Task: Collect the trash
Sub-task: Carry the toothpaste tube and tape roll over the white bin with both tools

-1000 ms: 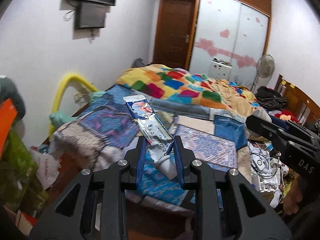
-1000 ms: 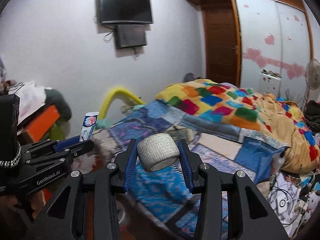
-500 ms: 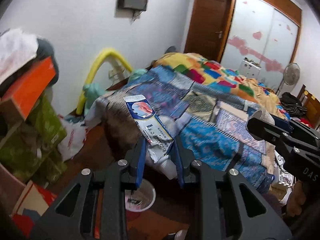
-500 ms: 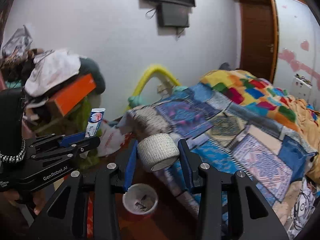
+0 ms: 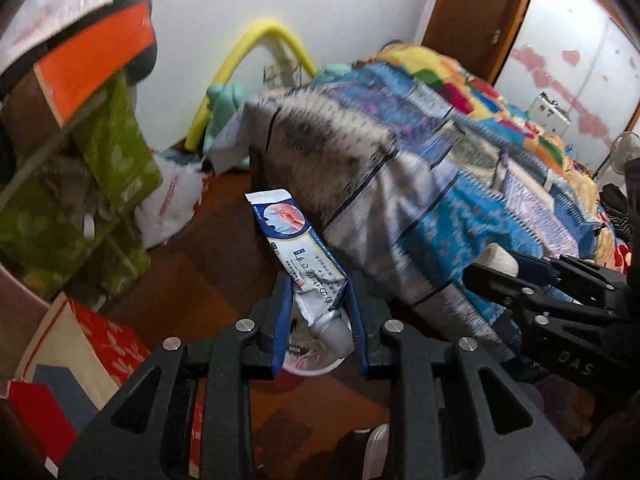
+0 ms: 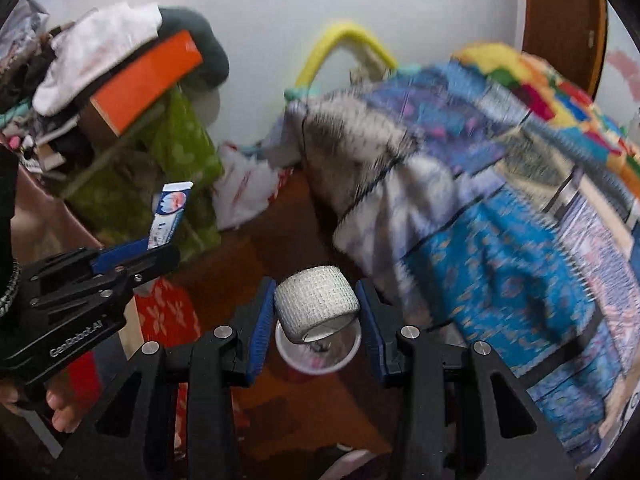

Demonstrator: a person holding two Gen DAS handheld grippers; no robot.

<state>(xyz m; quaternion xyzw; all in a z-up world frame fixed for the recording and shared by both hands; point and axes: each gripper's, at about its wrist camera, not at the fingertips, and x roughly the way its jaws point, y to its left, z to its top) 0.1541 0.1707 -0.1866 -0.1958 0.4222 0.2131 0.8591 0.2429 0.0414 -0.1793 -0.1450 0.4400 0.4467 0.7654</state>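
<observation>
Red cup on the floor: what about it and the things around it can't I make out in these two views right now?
- Red cup: right wrist view, the bandage roll covers much of its mouth; contents unreadable.
- Same cup in the left wrist view: mostly behind the ointment tube and the left tool.
- Bedspread: motion-blurred, pattern smeared.
- White object: cut off by the bottom edge, unidentifiable.

Cup (image 6: 318,354) on floor (image 6: 256,264) below tape roll (image 6: 316,304), bed (image 6: 500,208) right
</observation>
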